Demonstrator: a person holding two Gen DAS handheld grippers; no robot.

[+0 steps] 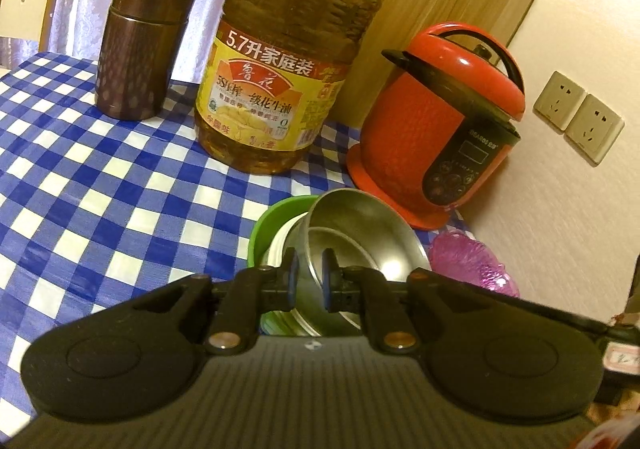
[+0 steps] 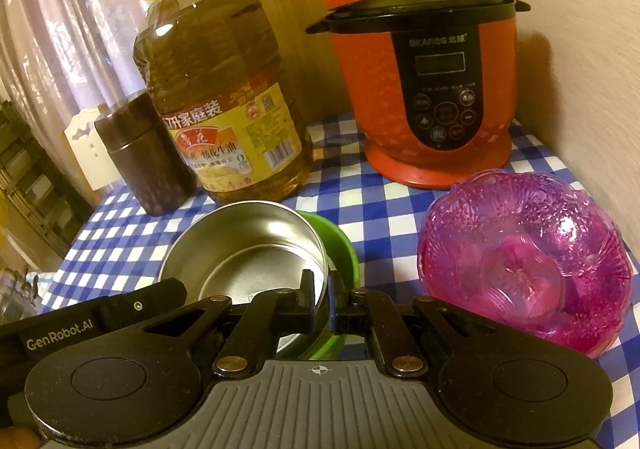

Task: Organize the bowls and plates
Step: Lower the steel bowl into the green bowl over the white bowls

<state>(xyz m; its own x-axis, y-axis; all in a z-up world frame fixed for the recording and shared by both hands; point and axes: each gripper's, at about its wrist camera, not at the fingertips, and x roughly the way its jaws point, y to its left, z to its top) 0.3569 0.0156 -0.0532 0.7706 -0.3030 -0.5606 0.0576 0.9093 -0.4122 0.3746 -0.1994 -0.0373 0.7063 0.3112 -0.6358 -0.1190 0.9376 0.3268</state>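
A steel bowl point(image 1: 360, 233) point(image 2: 248, 249) sits tilted inside a green bowl point(image 1: 276, 213) point(image 2: 340, 241); a white layer shows between them in the left wrist view. My left gripper point(image 1: 310, 277) is shut on the steel bowl's near rim, one pad inside and one outside. My right gripper point(image 2: 320, 301) is also shut on that bowl's rim, at its right side beside the green wall. The left gripper's black body crosses the lower left of the right wrist view. A purple glass bowl point(image 1: 472, 265) point(image 2: 524, 261) stands empty to the right, apart from both grippers.
On the blue-and-white checked tablecloth point(image 1: 100, 189), a large oil bottle point(image 1: 280, 69) point(image 2: 224, 109), a brown canister point(image 1: 144, 45) point(image 2: 140, 157) and a red cooker point(image 1: 440, 121) point(image 2: 424, 69) stand behind the bowls. A wall with sockets point(image 1: 576, 117) closes the right side.
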